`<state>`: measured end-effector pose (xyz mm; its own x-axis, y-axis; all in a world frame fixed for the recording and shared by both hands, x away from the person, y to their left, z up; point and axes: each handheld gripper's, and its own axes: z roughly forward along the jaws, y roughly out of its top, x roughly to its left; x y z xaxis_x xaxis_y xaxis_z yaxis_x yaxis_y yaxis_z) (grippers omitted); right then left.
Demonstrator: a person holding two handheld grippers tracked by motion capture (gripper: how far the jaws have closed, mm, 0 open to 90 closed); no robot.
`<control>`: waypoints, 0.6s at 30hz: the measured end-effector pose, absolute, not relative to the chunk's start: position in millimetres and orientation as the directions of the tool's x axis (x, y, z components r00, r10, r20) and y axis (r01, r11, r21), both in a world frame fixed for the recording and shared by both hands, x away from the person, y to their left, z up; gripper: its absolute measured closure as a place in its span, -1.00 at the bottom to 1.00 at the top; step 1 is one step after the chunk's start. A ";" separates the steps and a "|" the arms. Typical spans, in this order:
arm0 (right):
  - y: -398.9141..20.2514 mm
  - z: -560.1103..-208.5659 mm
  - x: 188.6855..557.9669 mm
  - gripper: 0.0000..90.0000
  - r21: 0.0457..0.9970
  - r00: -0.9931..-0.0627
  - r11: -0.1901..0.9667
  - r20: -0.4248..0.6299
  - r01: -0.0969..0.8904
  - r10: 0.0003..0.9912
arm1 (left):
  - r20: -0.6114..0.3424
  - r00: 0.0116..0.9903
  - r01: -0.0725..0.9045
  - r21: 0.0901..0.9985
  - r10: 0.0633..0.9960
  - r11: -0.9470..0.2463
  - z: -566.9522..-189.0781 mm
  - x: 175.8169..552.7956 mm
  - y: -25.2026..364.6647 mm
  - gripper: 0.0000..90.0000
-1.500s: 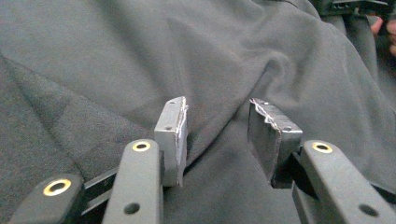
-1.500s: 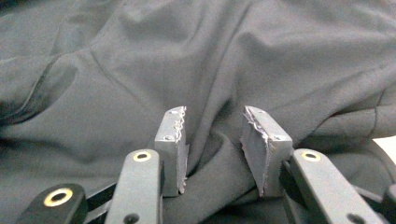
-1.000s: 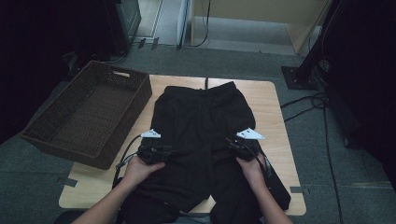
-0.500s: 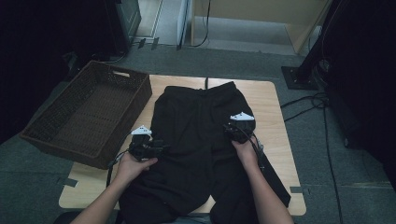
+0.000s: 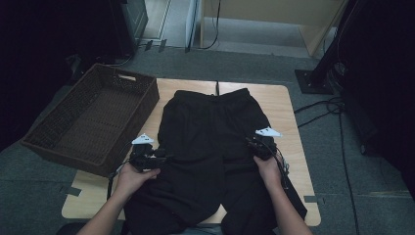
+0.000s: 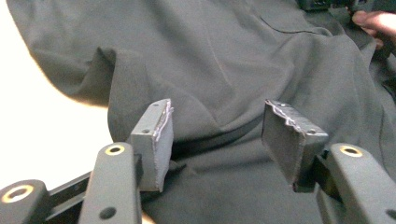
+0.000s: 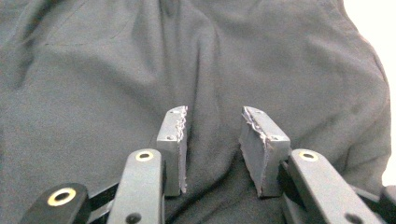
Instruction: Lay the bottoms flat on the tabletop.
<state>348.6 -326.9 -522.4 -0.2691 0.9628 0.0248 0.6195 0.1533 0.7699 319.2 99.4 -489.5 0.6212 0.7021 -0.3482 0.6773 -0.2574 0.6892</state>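
Observation:
Black trousers [image 5: 210, 132] lie flat on the wooden table [image 5: 281, 103], waistband at the far end and legs toward the person. My left gripper [image 5: 164, 157] is at the garment's left edge, level and pointing right. In the left gripper view [image 6: 217, 135] its jaws have just been opening; the pads stand wide apart over wrinkled cloth [image 6: 224, 70] and grip nothing. My right gripper [image 5: 253, 143] hovers over the right leg. In the right gripper view [image 7: 215, 135] its pads are apart above a soft fold [image 7: 205, 60], with no cloth pinched.
A dark wicker basket [image 5: 93, 122] sits at the left, overhanging the table's left edge. Cables [image 5: 318, 112] trail on the carpet to the right. The person's other hand [image 6: 373, 21] appears at the top right of the left gripper view.
The left gripper has slid a little left, toward the trousers' edge. The right gripper went forward over the cloth, then came back toward the person.

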 end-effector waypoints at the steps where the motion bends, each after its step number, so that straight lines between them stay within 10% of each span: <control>1: -329.0 -522.4 346.9 0.38 0.769 -0.266 0.150 0.027 0.621 0.964 | -0.345 0.619 0.677 0.689 0.706 -0.257 -488.7 317.4 101.1 -0.06; 18: -275.9 -498.2 367.8 0.21 0.775 -0.422 0.230 0.051 0.589 0.905 | -0.345 0.594 0.689 0.684 0.726 -0.238 -490.5 313.5 111.3 -0.09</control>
